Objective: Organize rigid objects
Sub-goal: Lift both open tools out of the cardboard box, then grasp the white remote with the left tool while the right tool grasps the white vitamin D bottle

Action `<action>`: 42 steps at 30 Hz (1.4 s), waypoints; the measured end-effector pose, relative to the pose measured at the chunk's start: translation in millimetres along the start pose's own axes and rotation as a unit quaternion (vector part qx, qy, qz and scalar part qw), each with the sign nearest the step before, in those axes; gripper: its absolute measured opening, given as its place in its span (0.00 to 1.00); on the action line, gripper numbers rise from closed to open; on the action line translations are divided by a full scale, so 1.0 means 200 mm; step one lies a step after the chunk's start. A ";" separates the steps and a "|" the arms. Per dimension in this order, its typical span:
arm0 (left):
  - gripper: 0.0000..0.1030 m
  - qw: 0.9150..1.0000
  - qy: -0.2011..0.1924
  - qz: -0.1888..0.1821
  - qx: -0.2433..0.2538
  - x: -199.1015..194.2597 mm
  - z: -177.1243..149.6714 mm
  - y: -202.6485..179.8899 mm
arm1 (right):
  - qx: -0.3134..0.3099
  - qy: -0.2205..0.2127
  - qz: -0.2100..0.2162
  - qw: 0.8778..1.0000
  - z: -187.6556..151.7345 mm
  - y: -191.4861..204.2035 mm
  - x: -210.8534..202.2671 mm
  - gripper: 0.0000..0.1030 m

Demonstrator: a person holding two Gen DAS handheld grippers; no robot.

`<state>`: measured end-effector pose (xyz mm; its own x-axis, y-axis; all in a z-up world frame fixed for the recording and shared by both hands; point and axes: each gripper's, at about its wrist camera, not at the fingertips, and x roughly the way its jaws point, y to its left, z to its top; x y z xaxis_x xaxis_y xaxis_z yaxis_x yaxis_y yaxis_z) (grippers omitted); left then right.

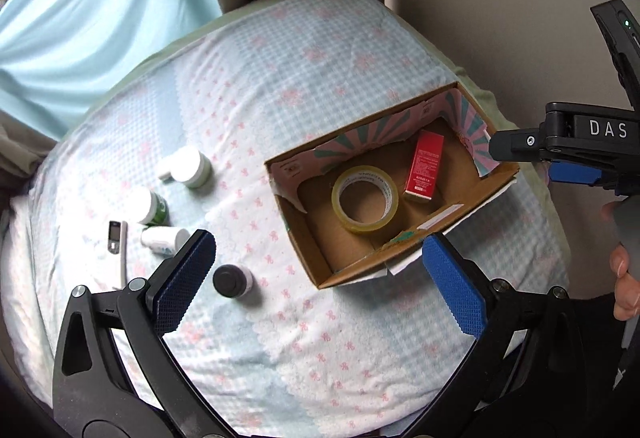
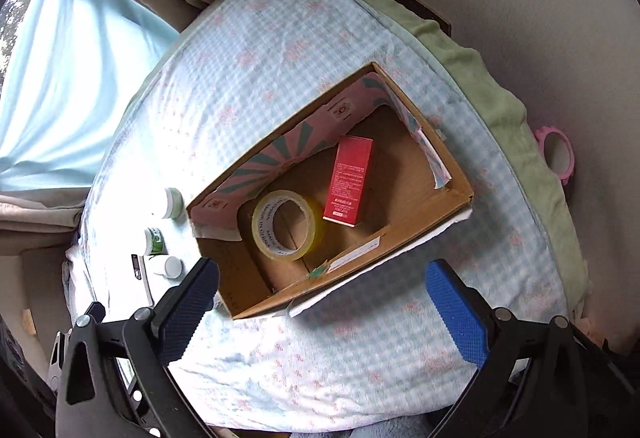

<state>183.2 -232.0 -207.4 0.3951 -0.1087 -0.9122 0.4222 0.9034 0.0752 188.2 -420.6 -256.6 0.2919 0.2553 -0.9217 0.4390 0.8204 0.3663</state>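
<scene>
An open cardboard box point(image 1: 304, 238) point(image 2: 224, 278) lies on the bed. Inside it are a roll of yellow tape point(image 1: 365, 199) point(image 2: 286, 225) and a red carton point(image 1: 425, 166) point(image 2: 350, 182). Left of the box lie white and green bottles point(image 1: 188, 167) point(image 1: 154, 206) point(image 1: 164, 239) point(image 2: 172, 203), a dark-capped bottle point(image 1: 232, 281) and a white thermometer point(image 1: 117, 246) point(image 2: 138, 267). My left gripper point(image 1: 320, 284) is open and empty above the bed, the dark-capped bottle by its left finger. My right gripper point(image 2: 322, 312) is open and empty above the box's near edge; it also shows in the left wrist view point(image 1: 568, 158).
The bed point(image 1: 280, 338) has a blue checked cover with pink bows. A green blanket point(image 2: 492, 90) runs along its far edge by the wall. A pink ring point(image 2: 557, 154) lies beyond it. Curtains point(image 1: 80, 18) hang at the back left.
</scene>
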 end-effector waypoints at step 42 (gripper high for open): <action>1.00 0.992 0.055 -0.024 -0.108 0.51 -0.58 2.36 | -0.479 -0.021 -0.037 0.877 -0.71 1.98 0.68 1.00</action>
<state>328.7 232.0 -311.3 0.2833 -0.1180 -0.9517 0.2488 0.9675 -0.0459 281.2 10.8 -255.2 0.3325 0.1804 -0.9257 -0.4505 0.8927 0.0121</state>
